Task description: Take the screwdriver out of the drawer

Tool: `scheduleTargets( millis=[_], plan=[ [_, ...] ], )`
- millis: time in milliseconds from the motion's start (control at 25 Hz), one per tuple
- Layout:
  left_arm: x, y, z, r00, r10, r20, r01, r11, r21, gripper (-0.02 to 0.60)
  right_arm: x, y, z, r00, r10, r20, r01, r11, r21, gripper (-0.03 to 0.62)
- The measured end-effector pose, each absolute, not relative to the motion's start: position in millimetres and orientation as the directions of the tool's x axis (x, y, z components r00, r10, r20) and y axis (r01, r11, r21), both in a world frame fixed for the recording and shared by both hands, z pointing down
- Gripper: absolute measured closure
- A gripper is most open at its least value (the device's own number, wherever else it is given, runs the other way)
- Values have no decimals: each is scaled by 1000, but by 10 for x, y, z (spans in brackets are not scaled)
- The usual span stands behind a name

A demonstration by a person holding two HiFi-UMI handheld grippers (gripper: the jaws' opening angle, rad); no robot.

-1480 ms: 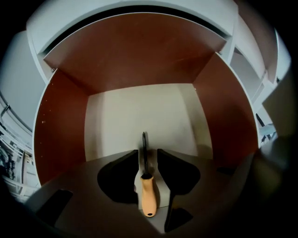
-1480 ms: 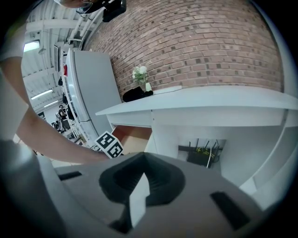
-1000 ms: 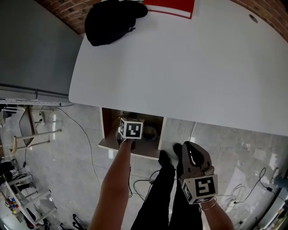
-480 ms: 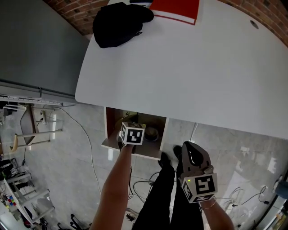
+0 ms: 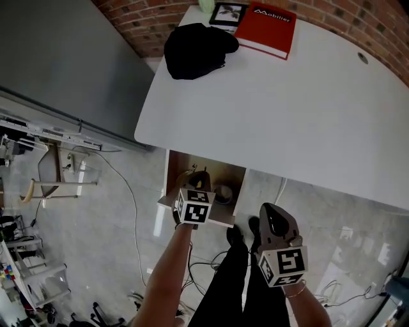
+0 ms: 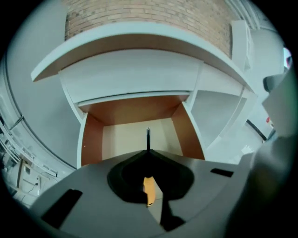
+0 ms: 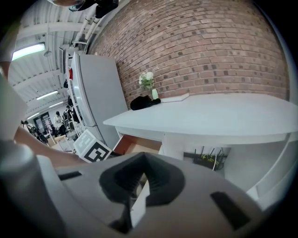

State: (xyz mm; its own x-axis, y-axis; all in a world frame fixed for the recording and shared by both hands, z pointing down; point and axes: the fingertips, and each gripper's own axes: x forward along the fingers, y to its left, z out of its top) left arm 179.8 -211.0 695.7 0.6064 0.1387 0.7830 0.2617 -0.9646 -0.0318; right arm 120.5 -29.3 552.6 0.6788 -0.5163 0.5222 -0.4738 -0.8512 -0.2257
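Observation:
Under the white table a wooden drawer stands pulled open. My left gripper hangs just above its front, shut on the screwdriver. In the left gripper view the orange handle sits between the shut jaws and the dark shaft sticks out past the left gripper's tip over the drawer's pale floor. My right gripper is lower right, beside the drawer, shut with nothing in it. From the right gripper view the drawer lies ahead to the left.
A round object lies in the drawer. On the table's far end sit a black cloth item, a red book and a small picture. A grey cabinet stands left. Cables run over the floor by the person's legs.
My left gripper has risen out of the drawer toward the camera with the screwdriver in it. The right gripper has lifted a little. The head view has swung, so the table sits further right.

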Motion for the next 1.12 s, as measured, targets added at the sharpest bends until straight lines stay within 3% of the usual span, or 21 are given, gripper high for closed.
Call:
scheduleTargets(
  millis=[560,1120],
  plan=[
    [1484,-2058,5431,779,150,608,225,-973,-49,580,1224,-459,4733,715,-558,421,-528,-826,-199,592],
    [1090,-2183,4232,885,94,456,111,-994,-11,580,1315,-562,3967,733,-593,334,-579,-801,-153,592]
  ],
)
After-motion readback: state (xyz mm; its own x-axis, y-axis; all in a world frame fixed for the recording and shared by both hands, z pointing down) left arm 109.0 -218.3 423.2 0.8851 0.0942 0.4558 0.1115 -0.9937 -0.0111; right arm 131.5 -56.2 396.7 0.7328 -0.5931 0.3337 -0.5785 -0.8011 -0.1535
